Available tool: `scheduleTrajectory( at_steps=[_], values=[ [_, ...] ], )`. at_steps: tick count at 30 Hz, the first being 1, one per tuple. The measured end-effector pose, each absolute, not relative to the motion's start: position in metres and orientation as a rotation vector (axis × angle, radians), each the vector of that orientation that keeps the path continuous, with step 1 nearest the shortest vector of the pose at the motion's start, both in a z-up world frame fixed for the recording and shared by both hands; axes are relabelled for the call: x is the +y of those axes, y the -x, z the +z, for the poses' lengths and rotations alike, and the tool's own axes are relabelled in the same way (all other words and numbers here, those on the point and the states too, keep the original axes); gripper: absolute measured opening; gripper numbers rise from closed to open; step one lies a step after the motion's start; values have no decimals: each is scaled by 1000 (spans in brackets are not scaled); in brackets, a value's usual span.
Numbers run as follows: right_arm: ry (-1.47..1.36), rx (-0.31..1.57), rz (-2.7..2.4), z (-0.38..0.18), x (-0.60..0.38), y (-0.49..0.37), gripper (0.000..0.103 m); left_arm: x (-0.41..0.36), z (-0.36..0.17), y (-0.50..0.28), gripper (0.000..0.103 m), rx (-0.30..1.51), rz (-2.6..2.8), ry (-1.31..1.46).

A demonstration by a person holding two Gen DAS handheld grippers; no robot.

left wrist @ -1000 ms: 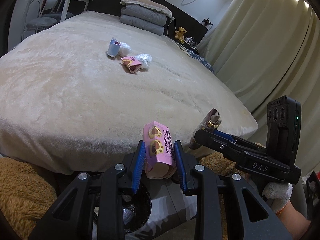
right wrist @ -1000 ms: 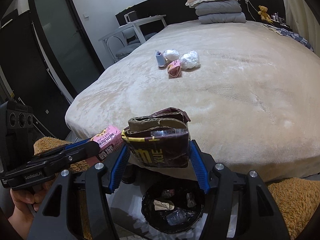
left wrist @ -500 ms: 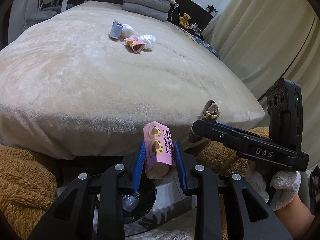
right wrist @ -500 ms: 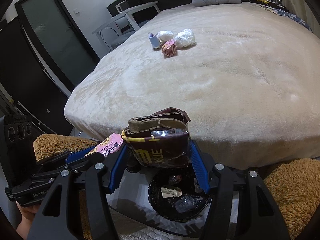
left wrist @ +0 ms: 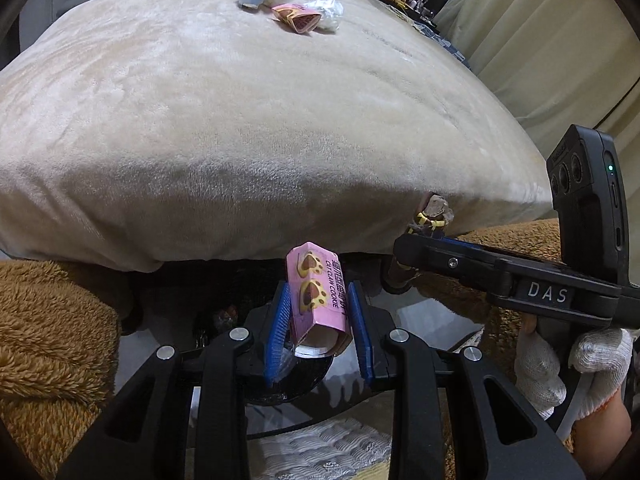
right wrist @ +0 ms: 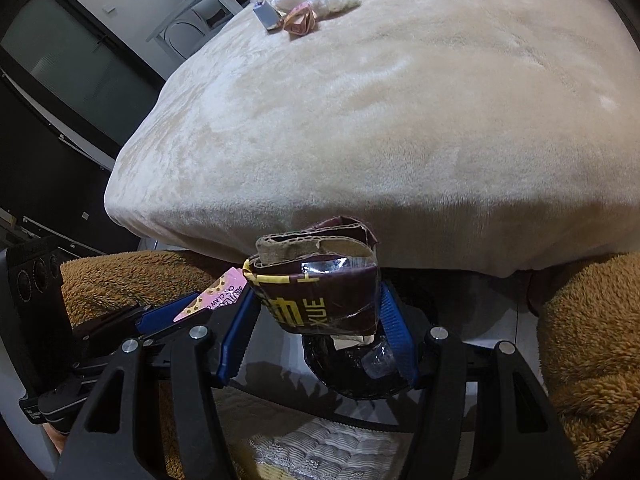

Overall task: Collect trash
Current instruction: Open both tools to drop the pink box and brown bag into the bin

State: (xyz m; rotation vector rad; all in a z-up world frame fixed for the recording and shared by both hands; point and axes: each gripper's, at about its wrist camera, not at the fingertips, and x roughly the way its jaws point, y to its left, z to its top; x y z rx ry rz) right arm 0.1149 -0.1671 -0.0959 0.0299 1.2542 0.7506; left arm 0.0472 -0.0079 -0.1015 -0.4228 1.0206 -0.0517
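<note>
Below both claws sits a black bin with scraps inside. Left claw is clamped on a pink cookie box; right claw grips a crushed brown carton. Beyond, on the bed, a small heap of trash lies far off.

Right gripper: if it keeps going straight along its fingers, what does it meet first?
Probably the black trash bin, whose opening sits just below and beyond the brown box held by the right gripper. Nothing else shows in between, though depth here is hard to judge.
</note>
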Motion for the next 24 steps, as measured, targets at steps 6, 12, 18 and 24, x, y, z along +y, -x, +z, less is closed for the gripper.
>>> scheduleTrajectory(
  at_steps=[6,12,18,24],
  values=[
    [-35,1327,716,-110,-168,-119,60,-9,-109,-50,28,1067,-48,431],
    [-51,1357,702,-115,-170,-122,60,-9,-111,-53,28,1083,-44,433],
    [-63,1357,692,-116,-169,-123,61,-8,-113,-52,31,1092,-43,445],
    [-109,1354,685,-116,-174,-126,71,-3,-112,-52,56,1073,-26,463]
  ],
)
